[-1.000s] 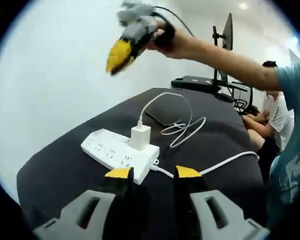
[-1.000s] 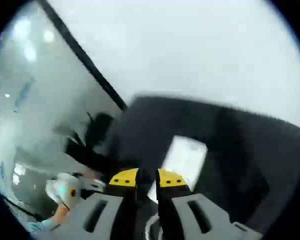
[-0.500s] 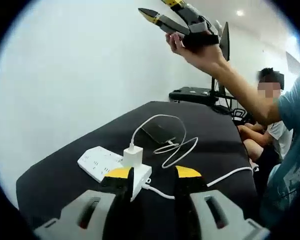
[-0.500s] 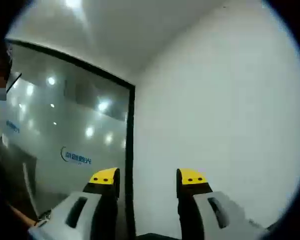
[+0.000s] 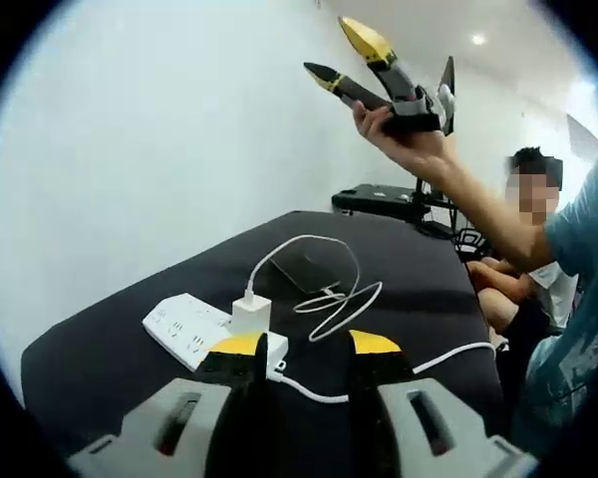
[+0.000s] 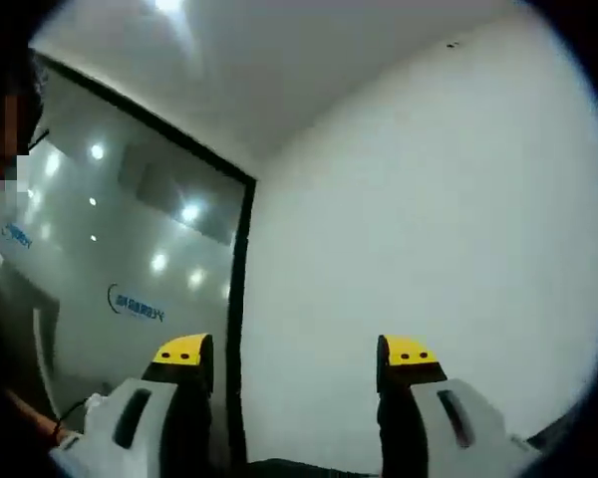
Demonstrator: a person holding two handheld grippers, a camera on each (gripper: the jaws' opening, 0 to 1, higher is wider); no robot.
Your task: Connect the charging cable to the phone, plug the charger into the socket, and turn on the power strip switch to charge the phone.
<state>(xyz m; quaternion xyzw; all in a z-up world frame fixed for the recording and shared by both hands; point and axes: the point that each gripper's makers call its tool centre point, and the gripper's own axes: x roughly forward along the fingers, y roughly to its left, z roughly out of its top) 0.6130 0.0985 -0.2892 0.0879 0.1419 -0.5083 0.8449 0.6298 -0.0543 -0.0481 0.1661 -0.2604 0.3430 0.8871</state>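
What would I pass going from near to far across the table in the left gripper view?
Left gripper → power strip with charger → coiled cable → phone → far table edge.

the left tool (image 5: 306,347) hovers low over the near edge of the black desk (image 5: 120,329), its jaws apart. just ahead lie the power strip (image 5: 204,330) with the charger (image 5: 250,313) standing in it, and the looped cable (image 5: 329,295) beyond. the desk's left side is bare. the right tool (image 5: 361,55) is raised high, facing a white wall (image 6: 458,199).
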